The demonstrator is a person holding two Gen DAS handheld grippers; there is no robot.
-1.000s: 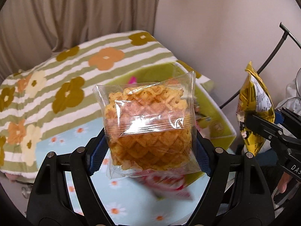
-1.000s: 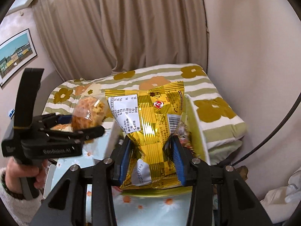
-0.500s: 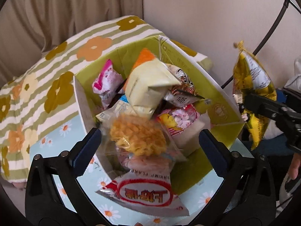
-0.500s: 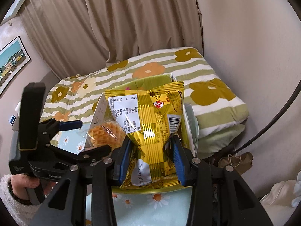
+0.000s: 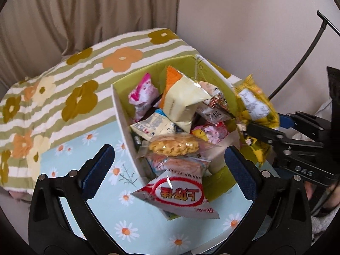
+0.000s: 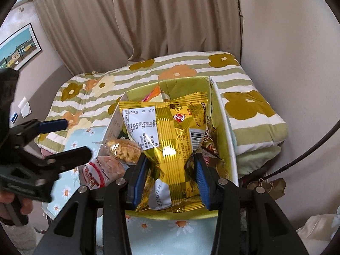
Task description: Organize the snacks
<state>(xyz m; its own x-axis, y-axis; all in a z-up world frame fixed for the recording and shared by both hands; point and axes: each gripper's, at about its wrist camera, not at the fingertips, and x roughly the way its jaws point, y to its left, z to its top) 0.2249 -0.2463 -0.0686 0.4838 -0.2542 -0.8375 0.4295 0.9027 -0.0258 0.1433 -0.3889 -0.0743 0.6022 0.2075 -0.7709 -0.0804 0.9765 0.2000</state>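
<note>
Beige curtains [image 6: 161, 21] and a plain wall back the scene, with a framed picture [image 6: 20, 52] on the left wall in the right wrist view. Below them lies a striped floral blanket [image 5: 63, 80], and nearer me a pale blue daisy-print cloth [image 5: 102, 170] covers the surface.

On that cloth stands the green cardboard box [image 5: 125, 127], open at the top and heaped with snack packets. A cream packet [image 5: 180, 104] sits highest in the heap, a pink packet [image 5: 143, 95] lies toward the far left corner, and a red-and-white shrimp flake bag [image 5: 180, 193] hangs over the near rim.

The waffle cookie pack [image 5: 173, 147] lies on top of the heap at the near side of the box, just above the shrimp flake bag.

My left gripper [image 5: 170, 159] stands released, its blue pads spread wide to either side of the waffle cookie pack and apart from it.

My right gripper [image 6: 169, 179] is clenched on the gold snack bag [image 6: 167, 140], pinching its lower part and holding it upright above the near end of the box.
</note>
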